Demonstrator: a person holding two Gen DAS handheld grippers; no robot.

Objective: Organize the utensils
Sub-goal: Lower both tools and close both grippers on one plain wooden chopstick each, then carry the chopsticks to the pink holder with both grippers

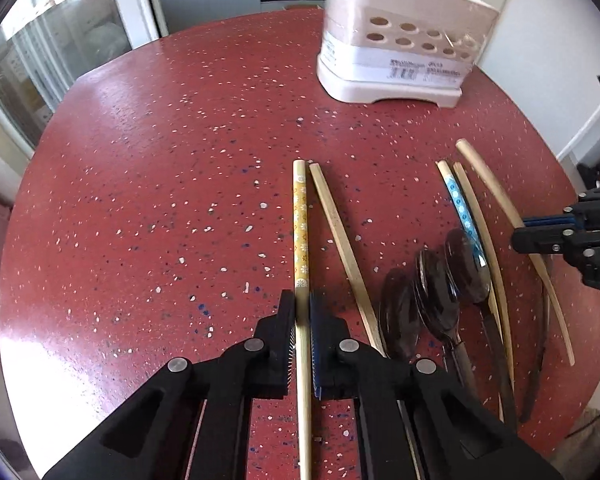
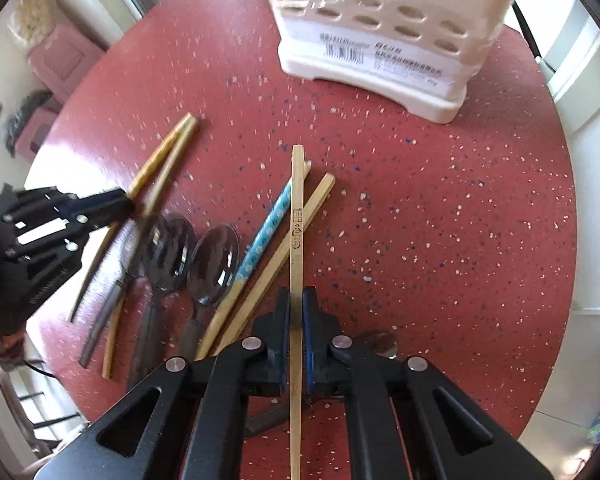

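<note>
In the left wrist view my left gripper (image 1: 302,300) is shut on a yellow flower-patterned chopstick (image 1: 300,220), with a plain bamboo chopstick (image 1: 336,232) lying just right of it. Further right lie a blue-patterned chopstick (image 1: 462,208), dark spoons (image 1: 436,292) and more bamboo sticks. In the right wrist view my right gripper (image 2: 297,296) is shut on a plain bamboo chopstick with engraved marks (image 2: 297,208). That stick crosses over the blue-patterned chopstick (image 2: 268,232), and the spoons (image 2: 216,256) lie to its left. Each gripper shows in the other's view: the right gripper (image 1: 518,235), the left gripper (image 2: 130,204).
A cream utensil holder with round holes (image 1: 400,40) (image 2: 380,32) stands at the far side of the round red speckled table (image 1: 160,160). Pink bins (image 2: 64,60) sit on the floor beyond the table's left edge. A dark handle lies under my right gripper.
</note>
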